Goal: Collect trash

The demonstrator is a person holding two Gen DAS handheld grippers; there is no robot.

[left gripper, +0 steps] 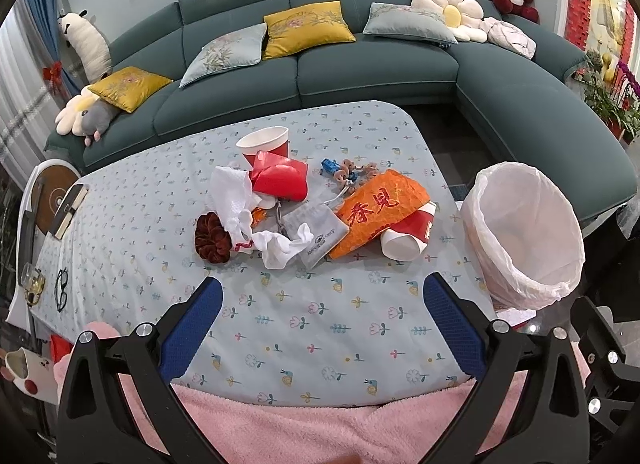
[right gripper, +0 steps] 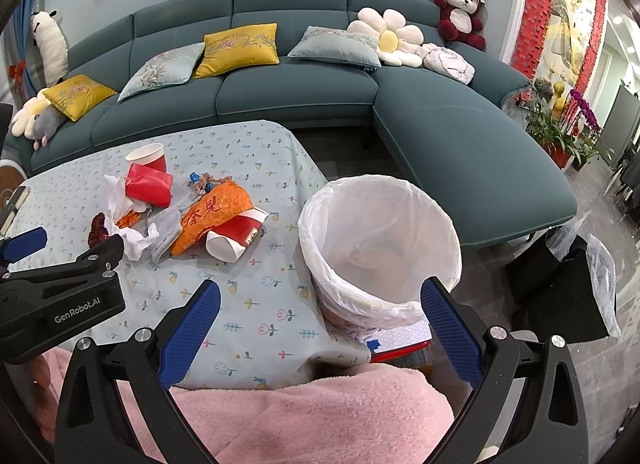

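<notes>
A heap of trash lies mid-table: an orange wrapper (left gripper: 380, 210) (right gripper: 216, 214), a tipped red paper cup (left gripper: 408, 236) (right gripper: 236, 236), an upright red cup (left gripper: 266, 144) (right gripper: 148, 156), a crushed red cup (left gripper: 280, 180) (right gripper: 148, 184) and crumpled white tissues (left gripper: 280, 248) (right gripper: 132, 240). A white-lined bin (left gripper: 524, 232) (right gripper: 380, 244) stands at the table's right edge. My left gripper (left gripper: 322, 304) is open and empty, short of the heap. My right gripper (right gripper: 320, 304) is open and empty, near the bin's front rim.
In the heap also lie a grey pouch (left gripper: 320, 236), a dark red scrunchie (left gripper: 212, 238) and a keychain with small figures (left gripper: 348, 172). Glasses (left gripper: 62, 290) and a book (left gripper: 72, 204) lie at the table's left. A teal sofa (left gripper: 320, 64) stands behind. A pink blanket (left gripper: 320, 424) covers the near edge.
</notes>
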